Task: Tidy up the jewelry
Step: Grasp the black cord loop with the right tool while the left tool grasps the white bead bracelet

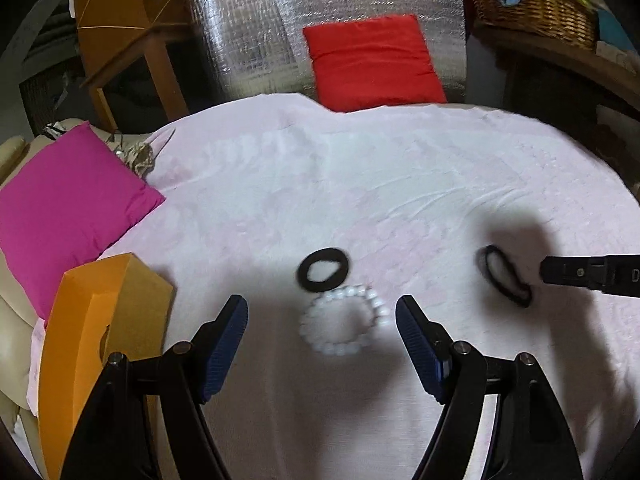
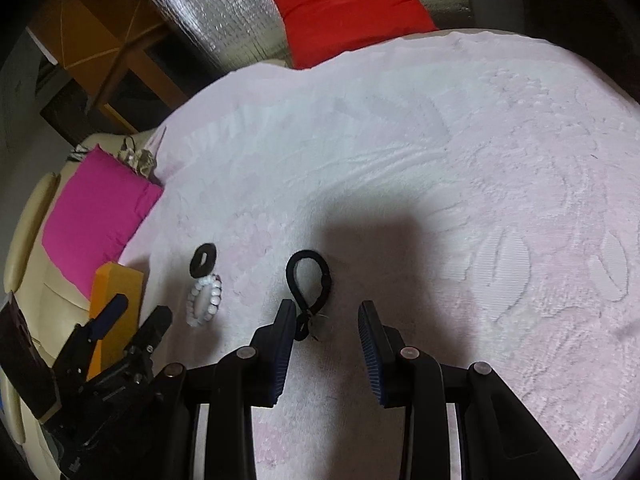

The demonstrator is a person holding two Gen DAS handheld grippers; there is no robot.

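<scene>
Three pieces of jewelry are being hovered over by two empty grippers on a pale pink cloth.

The left gripper is being held wide open above the white bead bracelet, nothing gripped; the black ring is lying just beyond, touching the beads. The right gripper is being held partly open, nothing clamped, with the black cord loop lying between and just ahead of its fingertips. An orange box is standing at the cloth's left edge, beside a pink cushion.
</scene>
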